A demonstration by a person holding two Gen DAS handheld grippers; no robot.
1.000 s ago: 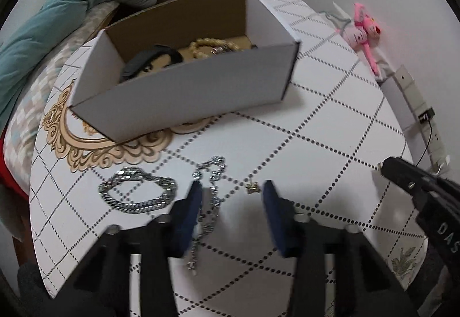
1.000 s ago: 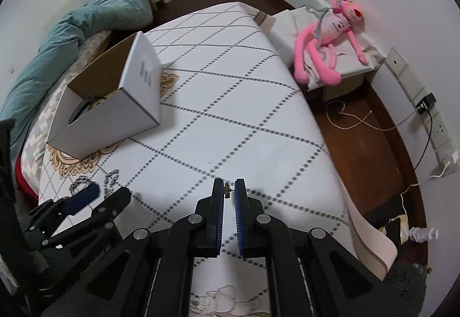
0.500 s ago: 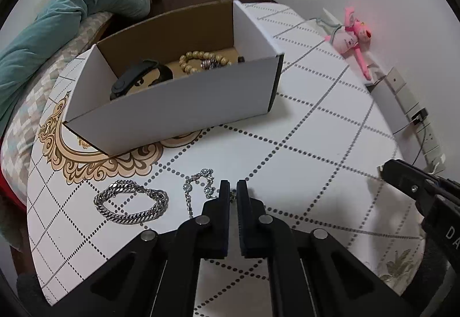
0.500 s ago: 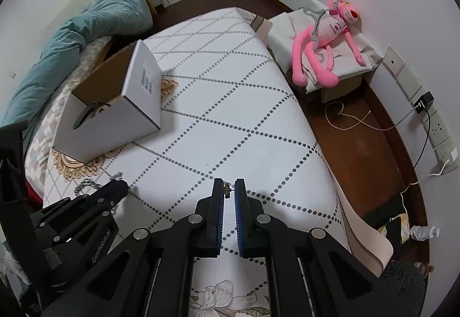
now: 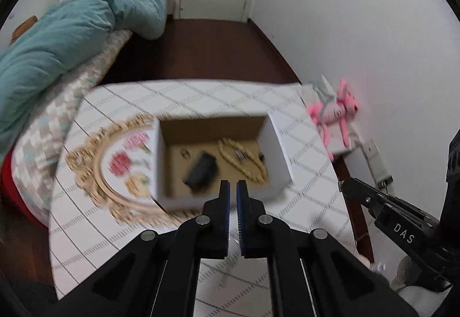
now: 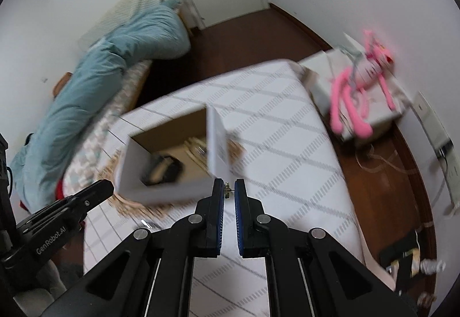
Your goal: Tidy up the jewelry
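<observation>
Box [image 5: 280, 141]: one, holding bead strand [image 5: 244, 160]. Right hand-held gripper [image 6: 229, 191] pinches gold earring [image 6: 227, 190]; left hand-held gripper [image 5: 233, 192] narrow (contents unclear).

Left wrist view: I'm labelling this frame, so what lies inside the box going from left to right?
Inside the box: small ring-like piece → black item → beaded gold necklace.

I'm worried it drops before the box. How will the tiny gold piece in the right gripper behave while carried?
The small gold piece is probably light and rigid, so it shouldn't droop. Only a sliver shows between the right gripper pads, so it may slip or twist. If dropped short of the box, it would likely bounce.
</observation>
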